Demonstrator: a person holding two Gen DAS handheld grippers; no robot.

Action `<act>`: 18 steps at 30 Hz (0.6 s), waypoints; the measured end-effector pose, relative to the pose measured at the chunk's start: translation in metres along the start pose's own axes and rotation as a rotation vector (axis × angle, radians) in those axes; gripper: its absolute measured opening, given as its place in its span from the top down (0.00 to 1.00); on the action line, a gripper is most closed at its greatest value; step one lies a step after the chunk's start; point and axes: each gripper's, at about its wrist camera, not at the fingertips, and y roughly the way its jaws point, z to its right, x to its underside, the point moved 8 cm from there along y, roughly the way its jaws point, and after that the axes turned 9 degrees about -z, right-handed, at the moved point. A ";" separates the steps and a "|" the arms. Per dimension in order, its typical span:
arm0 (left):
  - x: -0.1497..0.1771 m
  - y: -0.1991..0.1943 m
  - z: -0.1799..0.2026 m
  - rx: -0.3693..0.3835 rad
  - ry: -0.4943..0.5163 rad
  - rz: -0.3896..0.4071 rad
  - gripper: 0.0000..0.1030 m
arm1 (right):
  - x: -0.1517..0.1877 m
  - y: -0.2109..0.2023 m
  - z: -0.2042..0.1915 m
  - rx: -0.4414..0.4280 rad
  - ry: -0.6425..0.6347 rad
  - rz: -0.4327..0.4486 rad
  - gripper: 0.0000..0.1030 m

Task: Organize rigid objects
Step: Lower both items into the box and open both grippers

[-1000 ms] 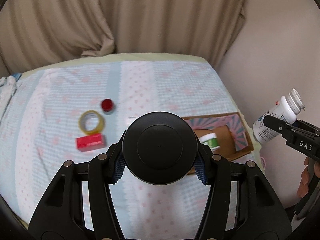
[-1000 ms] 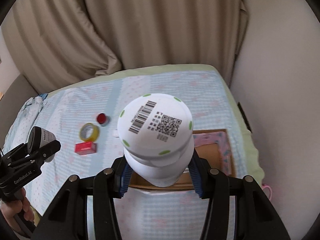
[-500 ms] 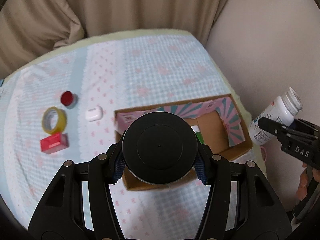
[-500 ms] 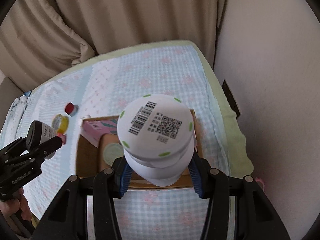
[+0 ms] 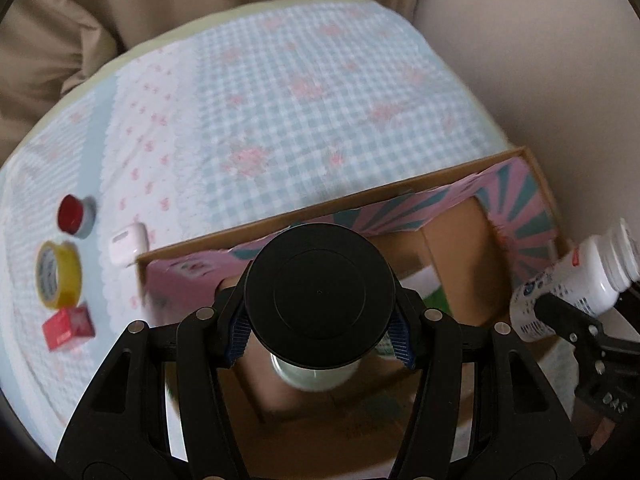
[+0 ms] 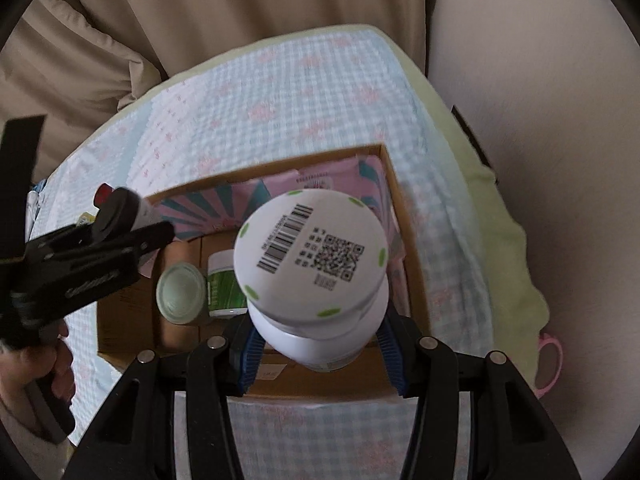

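My left gripper (image 5: 318,338) is shut on a black-lidded jar (image 5: 318,300) and holds it above the near left part of the cardboard box (image 5: 360,196). My right gripper (image 6: 320,346) is shut on a white bottle (image 6: 310,258) whose base bears a barcode and QR code, above the box's (image 6: 280,164) near right part. The bottle (image 5: 576,284) also shows at the right of the left wrist view. Inside the box lie a pale-lidded jar (image 6: 180,292) and a green-labelled white jar (image 6: 224,288).
On the checked cloth left of the box lie a white earbud case (image 5: 128,242), a red cap (image 5: 74,214), a yellow tape roll (image 5: 58,274) and a small red box (image 5: 68,326). A wall stands close on the right. Curtains hang behind. A pink loop (image 6: 550,364) hangs off the bed's right edge.
Both grippers have moved forward and down over the box with their loads. The box looms larger, and the jars inside now show under the right gripper.
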 end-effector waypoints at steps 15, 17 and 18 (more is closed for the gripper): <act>-0.006 -0.006 0.010 -0.024 0.056 0.004 0.00 | 0.003 0.023 0.002 -0.006 0.015 -0.020 0.07; -0.005 -0.015 0.011 -0.050 0.071 0.014 0.00 | 0.008 0.014 0.002 -0.019 0.019 0.002 0.00; -0.004 -0.018 0.011 -0.049 0.072 0.017 0.00 | 0.013 0.009 0.003 -0.028 0.033 0.007 0.00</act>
